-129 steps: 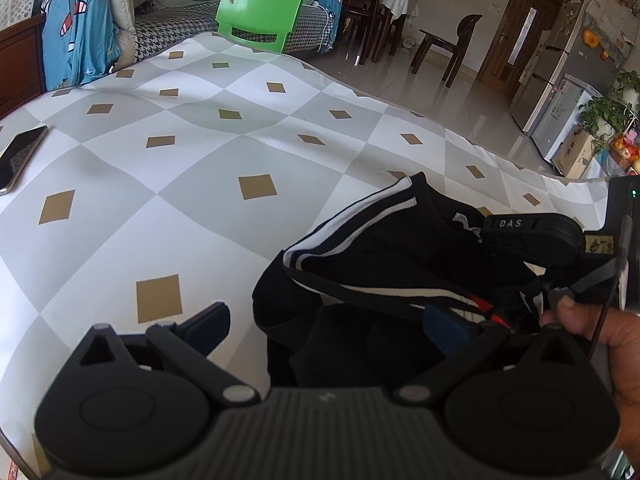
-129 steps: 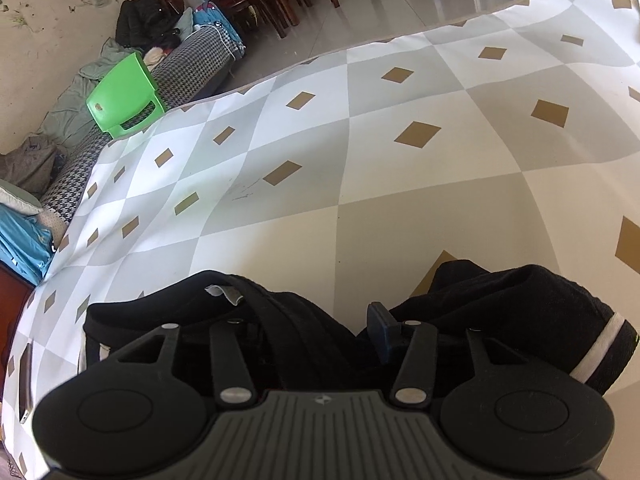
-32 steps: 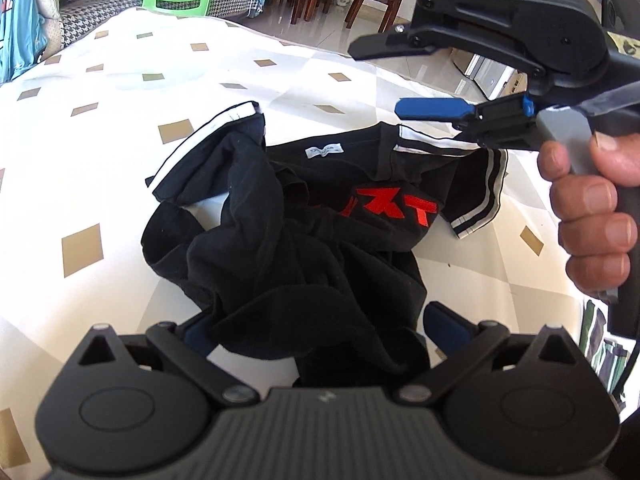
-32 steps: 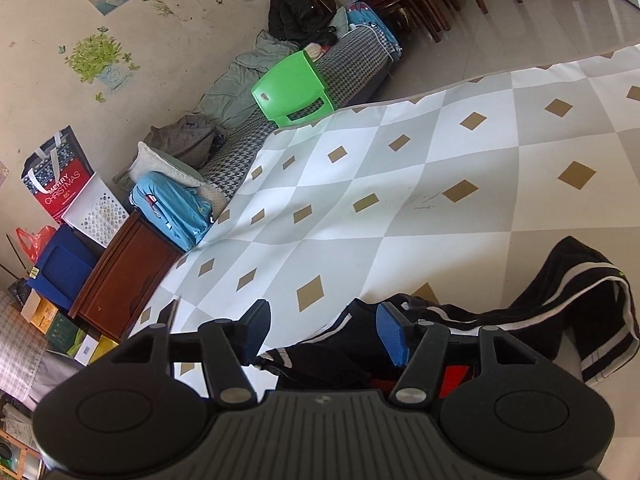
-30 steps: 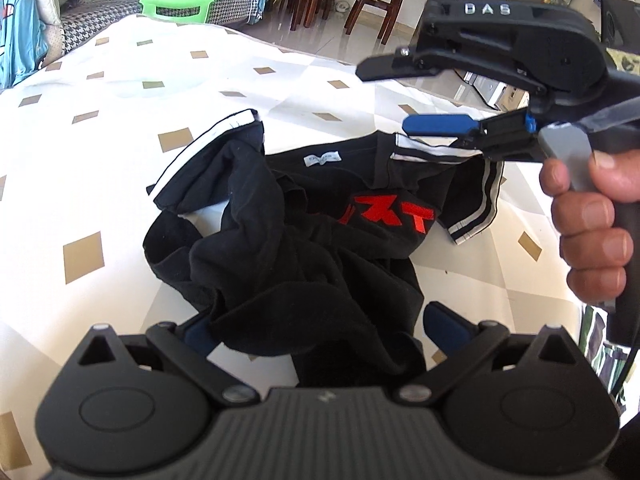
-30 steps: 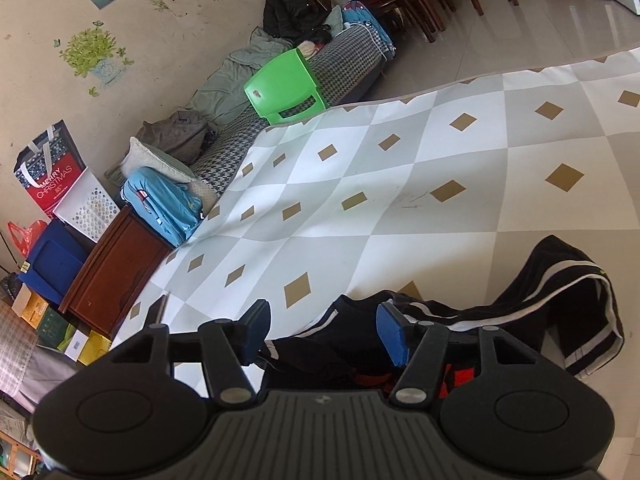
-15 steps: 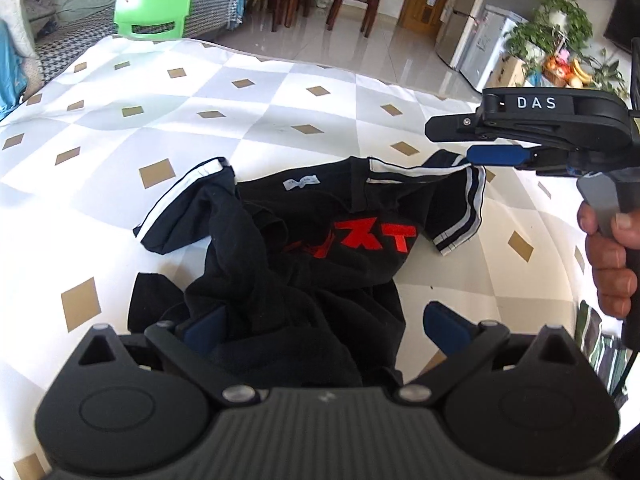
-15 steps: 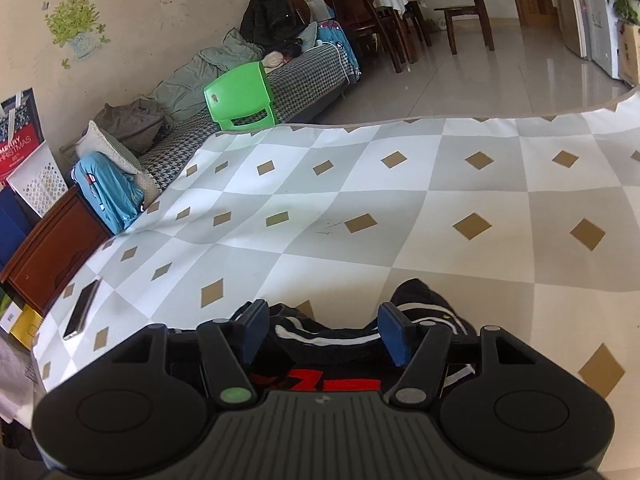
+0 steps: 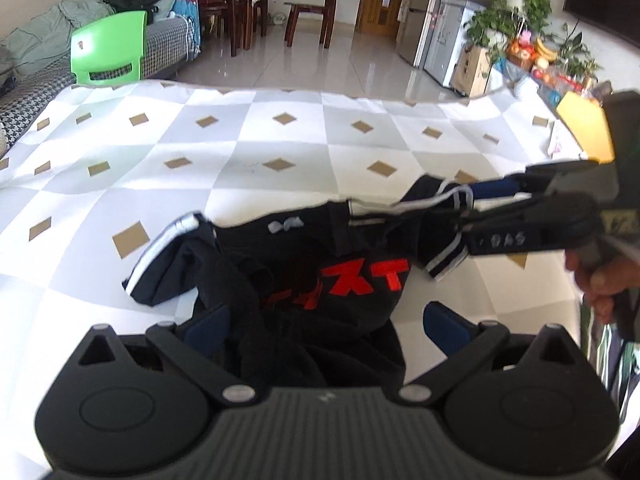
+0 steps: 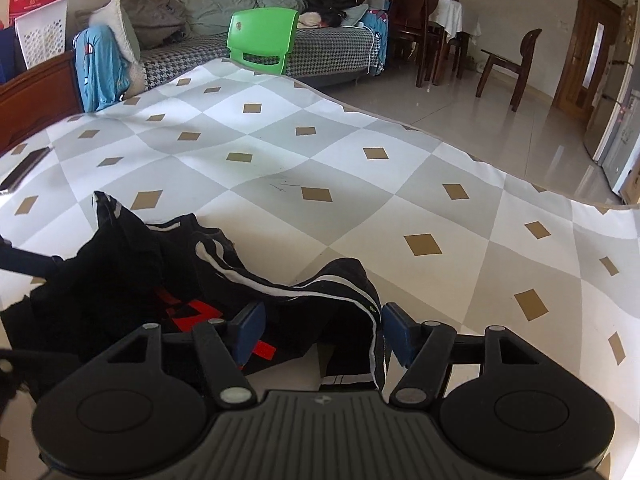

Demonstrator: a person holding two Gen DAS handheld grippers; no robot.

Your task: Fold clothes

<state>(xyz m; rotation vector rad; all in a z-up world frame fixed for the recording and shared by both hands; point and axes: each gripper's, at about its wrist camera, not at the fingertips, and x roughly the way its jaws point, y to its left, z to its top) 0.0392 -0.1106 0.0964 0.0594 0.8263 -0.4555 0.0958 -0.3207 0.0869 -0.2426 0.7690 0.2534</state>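
Note:
A crumpled black T-shirt (image 9: 316,264) with red lettering and white-striped sleeves lies on the checked tablecloth (image 9: 280,140). My left gripper (image 9: 326,326) is open, its blue pads either side of the shirt's lower bunched part. My right gripper (image 10: 322,330) is open, with the striped right sleeve (image 10: 320,292) lying between its pads. In the left wrist view the right gripper (image 9: 472,210) reaches in from the right over that sleeve (image 9: 440,232). The left sleeve (image 9: 168,256) lies folded over at the left.
A phone (image 10: 24,170) lies near the table's left edge. A green chair (image 10: 262,38), a sofa with clothes (image 10: 240,12) and dining chairs (image 10: 508,68) stand beyond the far edge. Plants and a fridge (image 9: 444,36) are at the far right.
The right gripper has come down from above the shirt to its right sleeve, which now lies between its open pads. The left gripper stays open over the shirt's lower part.

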